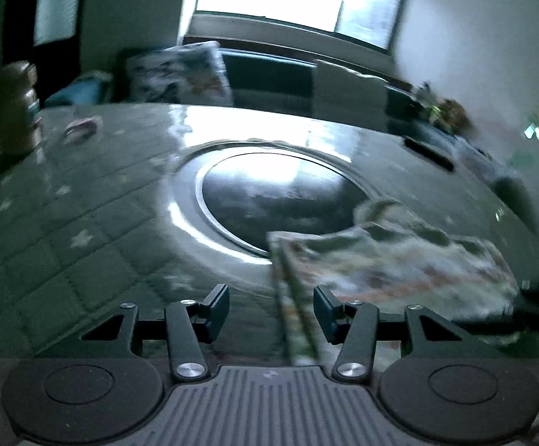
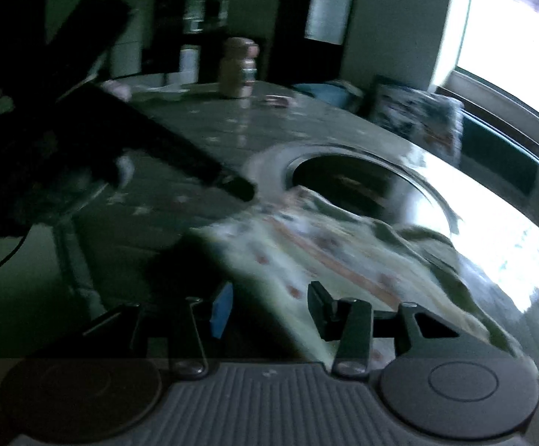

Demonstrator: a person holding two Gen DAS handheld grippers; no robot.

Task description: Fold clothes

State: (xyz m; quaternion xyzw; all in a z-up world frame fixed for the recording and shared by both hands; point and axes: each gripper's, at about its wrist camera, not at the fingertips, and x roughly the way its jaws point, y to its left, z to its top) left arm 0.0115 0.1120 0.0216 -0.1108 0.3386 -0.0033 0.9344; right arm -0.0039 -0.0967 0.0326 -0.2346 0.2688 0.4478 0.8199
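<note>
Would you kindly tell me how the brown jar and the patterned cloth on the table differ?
The brown jar stands upright at the table's far edge; the patterned cloth lies flat and rumpled near the cameras. The jar is plain brown; the cloth is pale with reddish marks. Both rest on the glossy table.

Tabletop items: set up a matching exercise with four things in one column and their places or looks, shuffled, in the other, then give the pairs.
1. patterned cloth
2. jar
3. round inset
4. patterned cushion

A. dark circle with a shiny ring, in the table's middle
B. beyond the table, below the window
C. upright at the table's far edge
D. lying crumpled on the table near the fingers

Pairs: 1-D, 2-C, 3-A, 4-B
</note>
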